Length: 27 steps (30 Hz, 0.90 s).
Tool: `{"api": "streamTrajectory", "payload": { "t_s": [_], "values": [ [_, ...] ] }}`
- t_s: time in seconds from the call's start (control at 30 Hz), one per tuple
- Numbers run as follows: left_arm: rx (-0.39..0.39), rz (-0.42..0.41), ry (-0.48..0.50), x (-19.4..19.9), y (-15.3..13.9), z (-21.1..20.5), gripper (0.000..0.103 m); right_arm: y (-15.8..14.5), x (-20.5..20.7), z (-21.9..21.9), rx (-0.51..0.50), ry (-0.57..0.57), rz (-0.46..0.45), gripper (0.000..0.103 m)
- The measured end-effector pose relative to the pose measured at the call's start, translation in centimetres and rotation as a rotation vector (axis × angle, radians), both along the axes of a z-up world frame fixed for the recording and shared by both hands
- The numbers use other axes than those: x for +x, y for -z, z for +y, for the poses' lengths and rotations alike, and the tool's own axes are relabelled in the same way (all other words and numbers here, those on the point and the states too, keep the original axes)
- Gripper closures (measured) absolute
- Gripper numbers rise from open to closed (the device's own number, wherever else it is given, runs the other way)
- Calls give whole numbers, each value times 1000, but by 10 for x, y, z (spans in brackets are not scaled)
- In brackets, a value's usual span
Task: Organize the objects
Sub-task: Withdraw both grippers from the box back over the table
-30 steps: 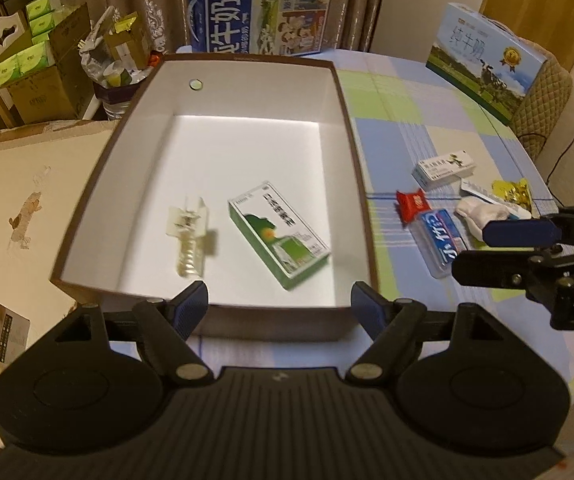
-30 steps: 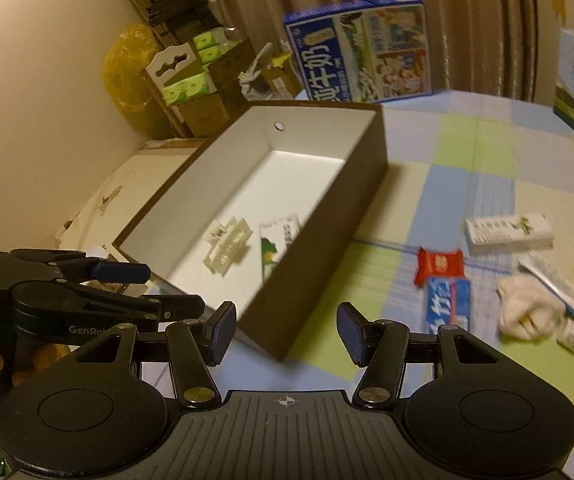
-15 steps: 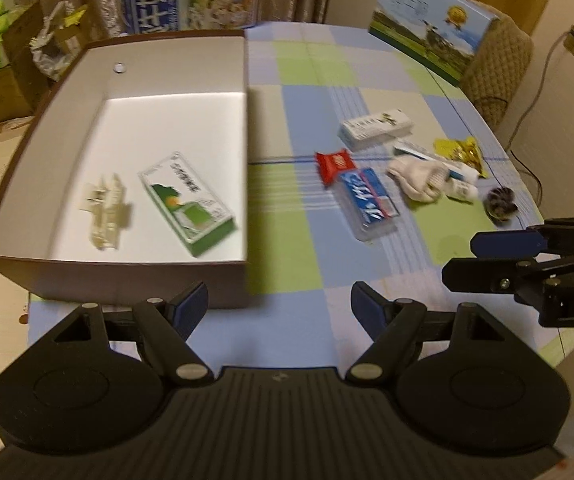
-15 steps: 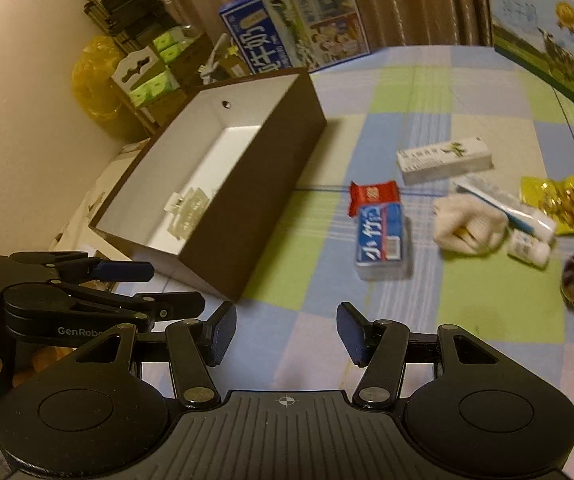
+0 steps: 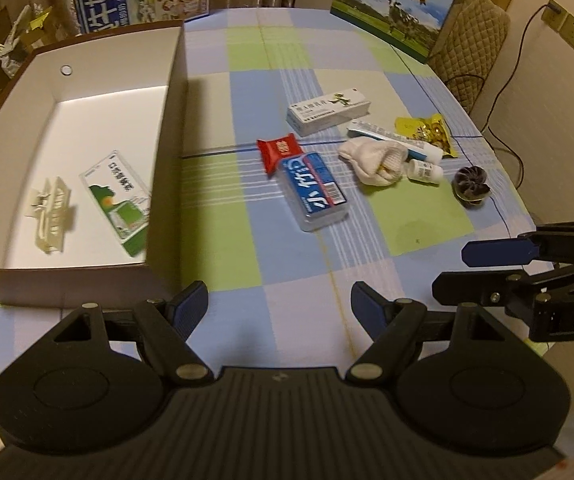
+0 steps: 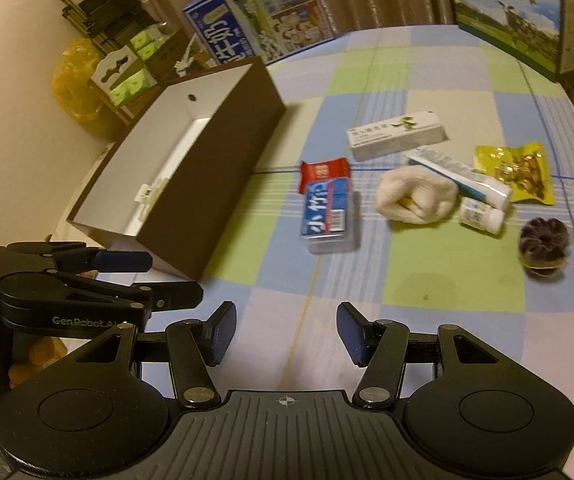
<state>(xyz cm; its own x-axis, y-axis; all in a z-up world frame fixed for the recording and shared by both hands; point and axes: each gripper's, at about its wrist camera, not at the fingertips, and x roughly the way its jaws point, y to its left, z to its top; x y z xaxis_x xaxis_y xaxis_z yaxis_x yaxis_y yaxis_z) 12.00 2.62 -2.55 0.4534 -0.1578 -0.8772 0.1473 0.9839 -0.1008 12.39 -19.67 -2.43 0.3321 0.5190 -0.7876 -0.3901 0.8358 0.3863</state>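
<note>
Over on the left sits the brown box point(image 5: 175, 92), white inside, already holding a green-and-white carton point(image 5: 117, 196) and a pale plastic clip point(image 5: 51, 216) lying side by side on its floor. The left gripper point(image 5: 279, 304) hangs over the near edge of the checked tablecloth point(image 5: 223, 240), just beside the box's near right corner, its blue-padded jaws spread wide with nothing between them. Moving right, the loose things lie scattered mid-table: a red packet point(image 5: 277, 150) touching a blue-labelled clear case point(image 5: 313, 190), a white medicine box point(image 5: 327, 110) behind them, then a cream sock point(image 5: 373, 158) bundled against a toothpaste tube point(image 5: 391, 140), a small white bottle point(image 5: 425, 170), a yellow snack bag point(image 5: 427, 130) and a dark round ornament point(image 5: 471, 184) farthest right. The right gripper point(image 6: 283, 338) also stands open and empty, pointed toward that scatter from the near side. My read is that they are between picks, with two items boxed and the rest waiting. The blue-labelled case looks the nearest candidate; taking it would mean reaching forward, straddling its narrow sides without nudging the red packet pressed against it, closing, then carrying it left over the box wall.
</note>
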Motion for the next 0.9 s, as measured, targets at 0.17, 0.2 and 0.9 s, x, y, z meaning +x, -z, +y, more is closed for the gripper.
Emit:
{"api": "streamTrajectory", "payload": {
  "t_s": [0.17, 0.2, 0.9],
  "values": [
    [-5, 5, 2, 5, 4, -14, 27, 2, 4, -19, -15, 24, 3, 50],
    [-6, 5, 4, 6, 4, -17, 27, 2, 5, -23, -17, 28, 4, 50],
    [-14, 31, -22, 25, 20, -53, 27, 21, 29, -89, -115, 124, -11, 50]
  ]
}}
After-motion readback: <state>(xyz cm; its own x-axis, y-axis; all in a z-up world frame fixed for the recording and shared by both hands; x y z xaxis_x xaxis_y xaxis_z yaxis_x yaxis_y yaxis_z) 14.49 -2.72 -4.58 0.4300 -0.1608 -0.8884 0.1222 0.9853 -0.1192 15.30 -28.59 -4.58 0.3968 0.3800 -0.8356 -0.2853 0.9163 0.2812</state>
